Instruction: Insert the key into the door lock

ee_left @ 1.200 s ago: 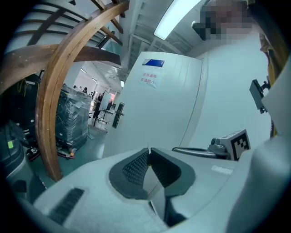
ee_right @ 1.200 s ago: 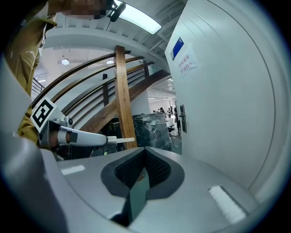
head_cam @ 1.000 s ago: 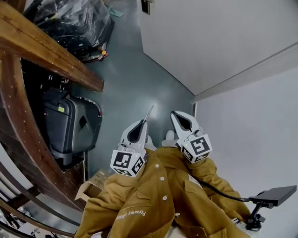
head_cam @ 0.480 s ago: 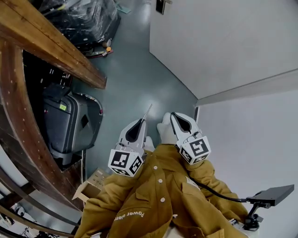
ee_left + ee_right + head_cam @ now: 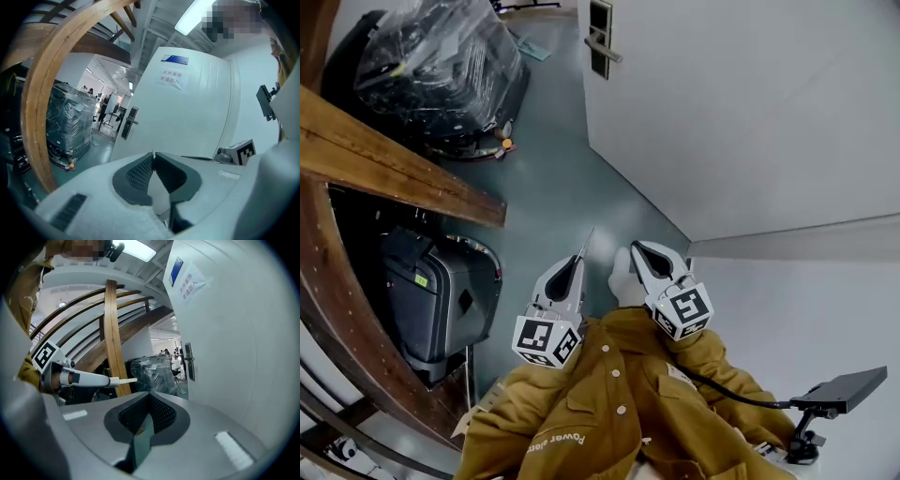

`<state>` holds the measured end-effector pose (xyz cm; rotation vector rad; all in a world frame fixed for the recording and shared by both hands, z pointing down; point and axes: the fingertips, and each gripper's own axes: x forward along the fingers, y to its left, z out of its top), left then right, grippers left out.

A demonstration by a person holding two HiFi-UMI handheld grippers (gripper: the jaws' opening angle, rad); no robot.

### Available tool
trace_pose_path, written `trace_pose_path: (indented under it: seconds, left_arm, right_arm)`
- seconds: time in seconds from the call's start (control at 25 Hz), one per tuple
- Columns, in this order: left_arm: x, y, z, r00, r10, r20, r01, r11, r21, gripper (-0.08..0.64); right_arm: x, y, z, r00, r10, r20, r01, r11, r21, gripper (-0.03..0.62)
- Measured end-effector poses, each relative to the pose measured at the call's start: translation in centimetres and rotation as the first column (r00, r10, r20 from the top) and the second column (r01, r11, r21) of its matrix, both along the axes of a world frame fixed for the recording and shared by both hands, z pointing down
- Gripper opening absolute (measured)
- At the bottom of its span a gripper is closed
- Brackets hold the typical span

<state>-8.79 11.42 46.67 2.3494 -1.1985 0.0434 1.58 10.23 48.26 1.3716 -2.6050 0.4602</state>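
Note:
The white door (image 5: 741, 103) stands ahead, with its dark lock plate and lever handle (image 5: 600, 39) at the far top of the head view. That lock plate (image 5: 127, 123) also shows small in the left gripper view, and the lock plate (image 5: 188, 362) likewise in the right gripper view. My left gripper (image 5: 578, 258) is shut on a thin metal key (image 5: 585, 241) that juts forward from its tips. The key (image 5: 124, 379) points toward the door from a good way off. Beside it, my right gripper (image 5: 635, 247) is shut on nothing.
A curved wooden stair beam (image 5: 403, 169) and a black suitcase (image 5: 441, 300) are at the left. A plastic-wrapped load (image 5: 441, 66) stands by the door. A white wall (image 5: 825, 309) is at the right, and a small black device on a mount (image 5: 848, 389) sits low right.
Both grippers have been carried forward toward the door, side by side. The lock plate and handle have come further into view at the top. The key stays held.

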Motion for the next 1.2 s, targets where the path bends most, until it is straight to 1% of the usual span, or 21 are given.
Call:
trace_pose_path:
  seconds: [0.16,0.28,0.4,0.56,0.68,0.8,0.92,1.08,1.2]
  left_arm:
    - [3.2,-6.3,-1.1,1.0,-0.011,-0.009,0.011,1.0,-0.012,0.021]
    - [4.6,-10.6,-1.9,1.0,-0.024,-0.008,0.024,1.0,-0.005,0.021]
    - [5.3,-13.6,-1.6,0.999,-0.034,-0.006,0.034,0.999,-0.016,0.021]
    - [6.5,-17.4,-1.4,0.999,-0.043,-0.025,0.042,0.998,-0.037,0.023]
    - [7.6,-21.0,-1.9,0.999,-0.035,-0.035,0.033,0.999,-0.044,0.021]
    - [7.3,-25.8,-2.3,0.999,-0.024,-0.047,0.022,0.999,-0.039,0.021]
    - [6.2,-30.3,-2.7,0.999,0.0,-0.054,-0.002,0.999,-0.035,0.021]
    - [5.3,-35.8,-2.6,0.996,0.057,-0.066,-0.061,0.997,-0.047,0.021]
    - [4.8,-39.0,-2.4,0.992,0.101,-0.071,-0.106,0.993,-0.059,0.021]
  right_arm:
    - [3.0,-6.5,-1.7,1.0,-0.014,0.016,0.014,1.0,0.014,0.005]
    - [4.4,-10.8,-2.4,0.998,-0.035,0.043,0.034,0.999,0.016,0.006]
    - [5.0,-13.2,-2.1,0.998,-0.056,0.03,0.056,0.998,0.014,0.005]
    - [6.0,-16.9,-1.9,0.998,-0.042,0.046,0.042,0.999,0.003,0.005]
    - [6.9,-20.0,-2.4,0.997,-0.053,0.055,0.054,0.998,-0.012,0.006]
    - [6.9,-24.0,-2.9,0.998,-0.042,0.045,0.042,0.999,-0.003,0.006]
    - [5.9,-28.0,-3.3,0.999,-0.011,0.037,0.011,1.0,0.001,0.006]
    - [4.3,-32.9,-3.4,0.999,0.033,0.034,-0.033,0.999,0.007,0.006]
    - [3.5,-35.8,-3.4,0.997,0.075,0.031,-0.076,0.997,0.007,0.006]
